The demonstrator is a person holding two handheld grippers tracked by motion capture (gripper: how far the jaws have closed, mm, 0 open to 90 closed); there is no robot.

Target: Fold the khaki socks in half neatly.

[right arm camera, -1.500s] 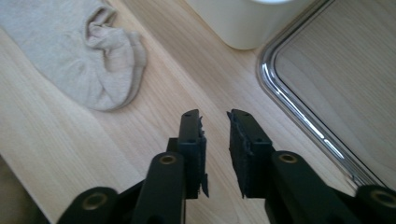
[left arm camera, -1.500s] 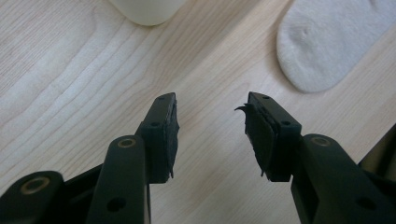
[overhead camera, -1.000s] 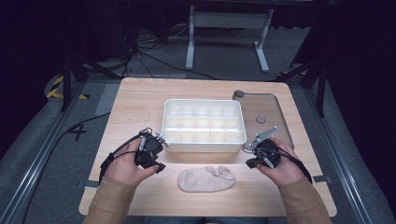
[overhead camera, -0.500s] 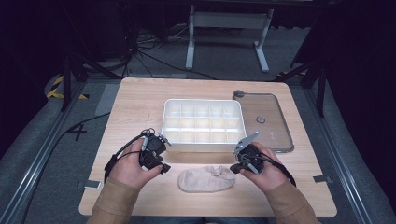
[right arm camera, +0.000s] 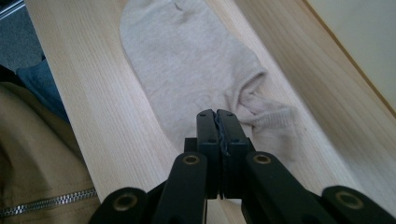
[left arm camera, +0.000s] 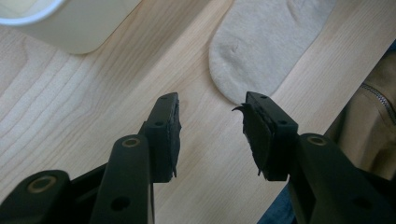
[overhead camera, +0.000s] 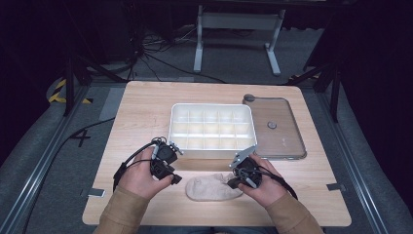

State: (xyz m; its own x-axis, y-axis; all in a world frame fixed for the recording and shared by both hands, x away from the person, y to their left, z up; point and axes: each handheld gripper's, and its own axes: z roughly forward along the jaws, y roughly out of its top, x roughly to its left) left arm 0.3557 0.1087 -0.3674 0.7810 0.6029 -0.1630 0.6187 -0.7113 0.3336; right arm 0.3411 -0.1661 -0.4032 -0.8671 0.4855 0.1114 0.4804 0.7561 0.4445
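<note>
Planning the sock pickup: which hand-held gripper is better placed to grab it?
Probably the left hand-held gripper: its jaws stand open with the sock toe just ahead. The right hand-held gripper hovers over the cuff, but its jaws are shut.

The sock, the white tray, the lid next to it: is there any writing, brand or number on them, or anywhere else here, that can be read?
None: no word, brand or number can be read.
sock: plain beige knit, no print.
compartment tray: plain white, no label.
clear lid: no text to be seen.
floor mark: a dark tape cross on the grey floor, left of the table; a marker, not writing.
</note>
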